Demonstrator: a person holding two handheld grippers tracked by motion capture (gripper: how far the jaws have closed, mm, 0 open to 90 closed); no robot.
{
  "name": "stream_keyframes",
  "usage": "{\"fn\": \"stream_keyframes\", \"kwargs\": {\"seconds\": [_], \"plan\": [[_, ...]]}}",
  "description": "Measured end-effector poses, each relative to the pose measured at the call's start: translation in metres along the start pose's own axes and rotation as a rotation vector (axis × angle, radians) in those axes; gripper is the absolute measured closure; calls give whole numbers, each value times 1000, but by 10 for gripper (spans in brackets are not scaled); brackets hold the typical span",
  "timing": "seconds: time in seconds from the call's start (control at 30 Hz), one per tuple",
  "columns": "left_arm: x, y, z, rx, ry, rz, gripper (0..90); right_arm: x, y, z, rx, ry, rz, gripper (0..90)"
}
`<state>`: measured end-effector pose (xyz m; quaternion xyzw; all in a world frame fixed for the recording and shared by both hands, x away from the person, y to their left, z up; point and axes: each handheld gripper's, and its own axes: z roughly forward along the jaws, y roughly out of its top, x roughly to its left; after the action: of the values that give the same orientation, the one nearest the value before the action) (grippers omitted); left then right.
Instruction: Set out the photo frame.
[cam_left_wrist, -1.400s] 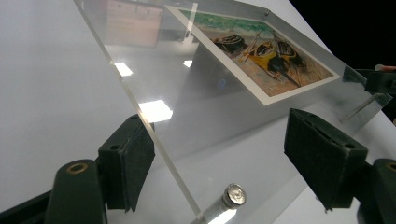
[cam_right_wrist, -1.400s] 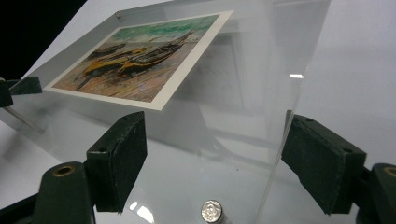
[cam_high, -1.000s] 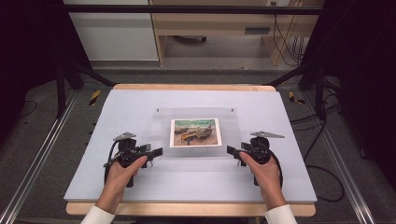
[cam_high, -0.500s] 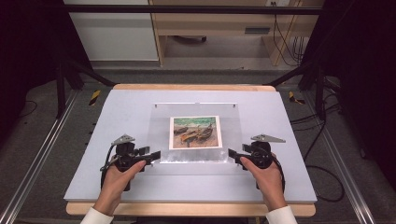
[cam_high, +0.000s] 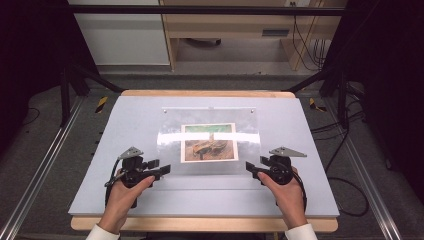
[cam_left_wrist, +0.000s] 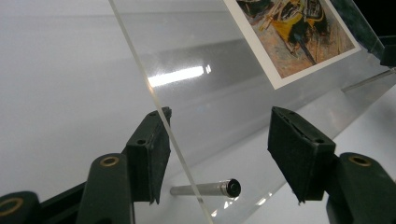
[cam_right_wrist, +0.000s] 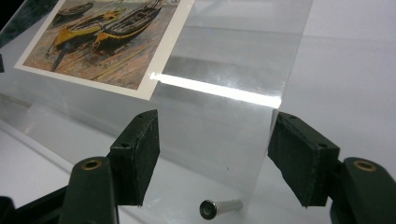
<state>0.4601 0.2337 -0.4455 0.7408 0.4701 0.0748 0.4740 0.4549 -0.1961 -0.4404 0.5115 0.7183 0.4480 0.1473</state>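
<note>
On the grey tabletop (cam_high: 125, 120), a clear acrylic sheet (cam_high: 210, 145) is tilted up, its near edge raised, with a print of boats (cam_high: 208, 142) on it. The left tool (cam_high: 159, 169) and the right tool (cam_high: 253, 169) stand at the two near corners, one on each side, probably so the sheet can be lifted evenly without bending. Both tools have just been closing, but the jaws are apart for now; the sheet's edge passes between them and seems to touch only one pad (cam_left_wrist: 149, 154). Small metal pins (cam_left_wrist: 205, 188) lie below, likely standoffs for mounting.
</note>
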Motion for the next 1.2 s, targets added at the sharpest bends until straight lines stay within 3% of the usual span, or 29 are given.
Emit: {"fn": "stream_keyframes", "kwargs": {"seconds": [0.43, 0.63, 1.2], "plan": [[-8, -10, -8, -18, 24, 12, 443, 6, -8, -10, -13, -25, -55, 398], [-12, -13, -12, -12, 39, 37, 458, 8, -12, -16, -17, -34, -67, 438], [-16, -22, -20, 4, 49, 58, 540, 12, -22, -28, -20, -52, -88, 540]]}}
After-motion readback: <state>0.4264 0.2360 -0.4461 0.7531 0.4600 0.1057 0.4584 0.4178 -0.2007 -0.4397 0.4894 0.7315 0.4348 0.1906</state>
